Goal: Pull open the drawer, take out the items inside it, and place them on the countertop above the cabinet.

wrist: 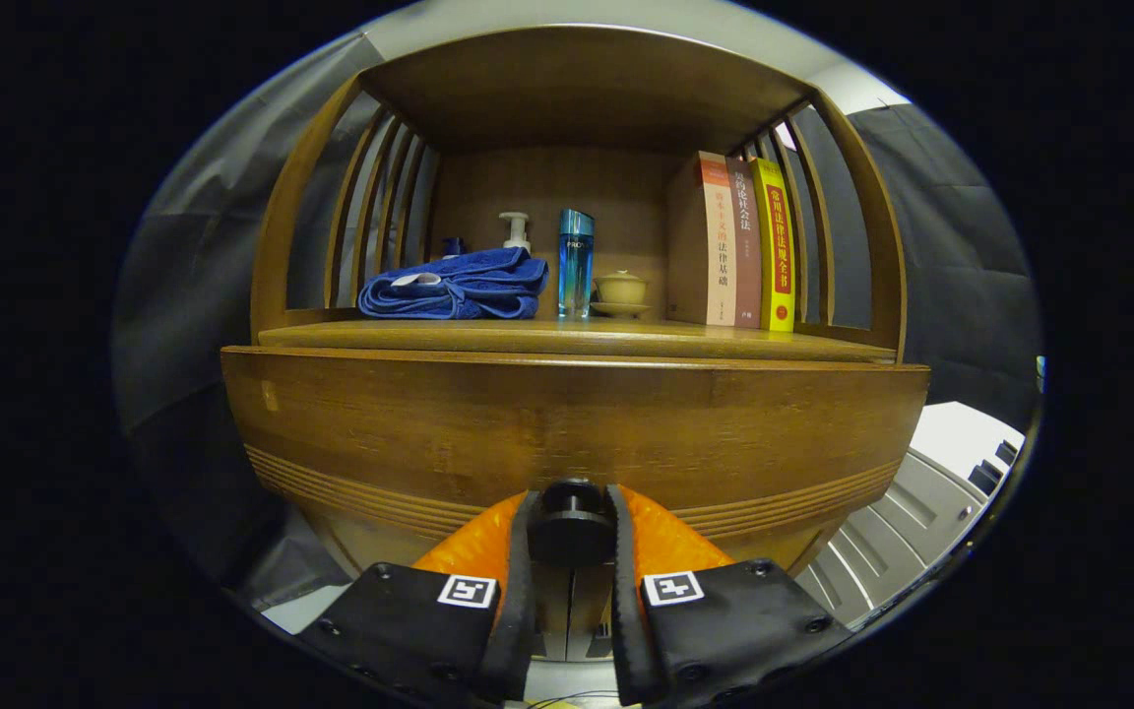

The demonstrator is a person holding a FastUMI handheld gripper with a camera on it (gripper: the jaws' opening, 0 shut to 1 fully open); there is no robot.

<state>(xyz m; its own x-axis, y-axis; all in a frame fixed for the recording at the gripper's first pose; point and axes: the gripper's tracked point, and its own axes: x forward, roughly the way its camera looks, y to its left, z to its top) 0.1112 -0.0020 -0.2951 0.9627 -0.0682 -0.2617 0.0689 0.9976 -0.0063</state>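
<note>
Clamped between both fingers of the gripper (572,537) is the round dark knob (570,522) of the wooden drawer (567,433), whose front is seen just ahead, below the countertop (567,338). The opening step is judged in hand; a straight pull back is called for next.

knob (570,527) between jaws | countertop (577,338): towel (456,286) left (folded), books (736,243) right

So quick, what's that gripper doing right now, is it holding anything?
Gripper: closed on the dark round drawer knob, a finger pressing each side of it.
</note>
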